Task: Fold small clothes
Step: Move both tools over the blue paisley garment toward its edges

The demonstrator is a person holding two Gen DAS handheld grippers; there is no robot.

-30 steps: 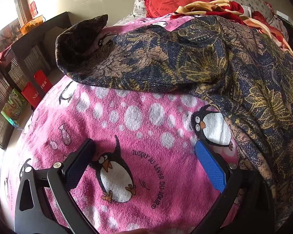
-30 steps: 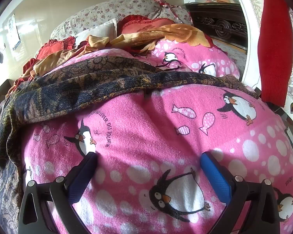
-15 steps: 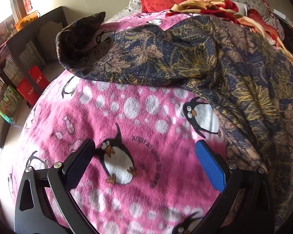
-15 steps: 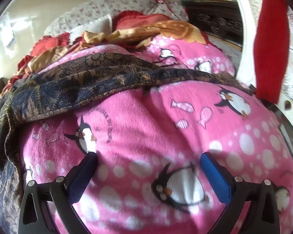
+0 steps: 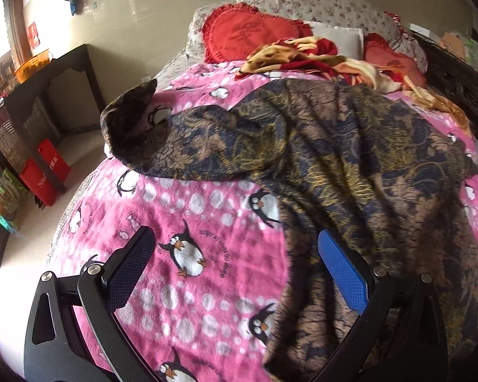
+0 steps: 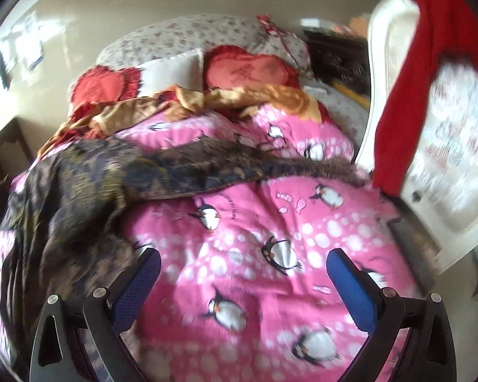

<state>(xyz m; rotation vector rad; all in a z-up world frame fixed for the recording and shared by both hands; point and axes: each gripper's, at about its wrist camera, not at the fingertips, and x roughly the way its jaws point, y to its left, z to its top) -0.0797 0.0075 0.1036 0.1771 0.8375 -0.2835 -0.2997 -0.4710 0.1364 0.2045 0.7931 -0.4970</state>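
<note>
A dark blue and gold patterned garment (image 5: 334,159) lies spread and rumpled across a pink penguin blanket (image 5: 181,197) on a bed. One end of it curls up at the far left edge. My left gripper (image 5: 235,248) hangs open above the blanket, its right finger over the garment's near edge, holding nothing. In the right wrist view the same garment (image 6: 118,178) stretches from the left across to the right side of the pink blanket (image 6: 271,222). My right gripper (image 6: 243,270) is open and empty over bare blanket, just right of the garment.
Red heart cushions (image 5: 248,35), a floral pillow (image 5: 318,0) and a heap of orange and red cloth (image 5: 318,57) lie at the head of the bed. A dark side table (image 5: 47,82) and red boxes (image 5: 44,172) stand left of the bed. A red cloth (image 6: 414,79) hangs on a white frame (image 6: 379,63) at right.
Both grippers have pulled back and risen from the bed, so more of the garment and room shows. Both stay open and empty. The garment has not shifted.
</note>
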